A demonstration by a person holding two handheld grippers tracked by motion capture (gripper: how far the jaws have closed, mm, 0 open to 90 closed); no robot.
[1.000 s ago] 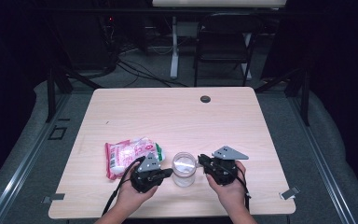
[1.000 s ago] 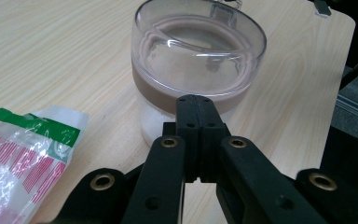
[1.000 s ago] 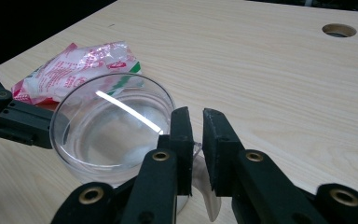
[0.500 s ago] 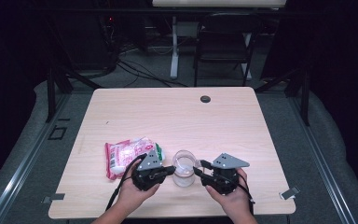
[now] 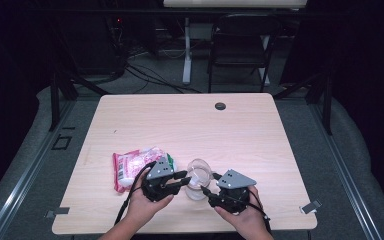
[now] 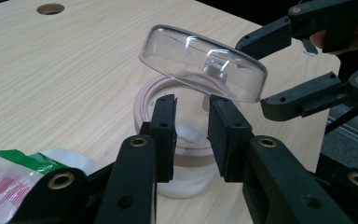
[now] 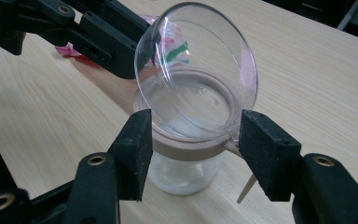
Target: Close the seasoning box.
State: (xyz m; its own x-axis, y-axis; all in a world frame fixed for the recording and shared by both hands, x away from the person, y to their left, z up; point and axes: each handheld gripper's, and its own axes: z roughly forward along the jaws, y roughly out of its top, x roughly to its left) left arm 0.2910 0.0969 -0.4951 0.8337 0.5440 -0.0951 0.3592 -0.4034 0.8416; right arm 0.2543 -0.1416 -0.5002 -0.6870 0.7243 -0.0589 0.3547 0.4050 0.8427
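Jar (image 7: 186, 154) open, lid (image 7: 196, 70) tipped up on its hinge.
Left gripper (image 6: 192, 126) and right gripper (image 7: 193, 144) have just been opening, jaws apart, holding nothing; filling remains.

Each bare hand carries a black two-jaw claw, left (image 5: 184, 179) and right (image 5: 206, 192), with brass-ringed pivot screws, a grey triangular top plate and a trailing black cable.

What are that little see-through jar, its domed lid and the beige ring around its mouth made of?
The small clear jar looks like glass or hard clear plastic; which one I cannot tell. The domed transparent lid looks like glossy moulded plastic, with sharp highlights. The beige ring is matte and opaque, perhaps silicone or rubber.
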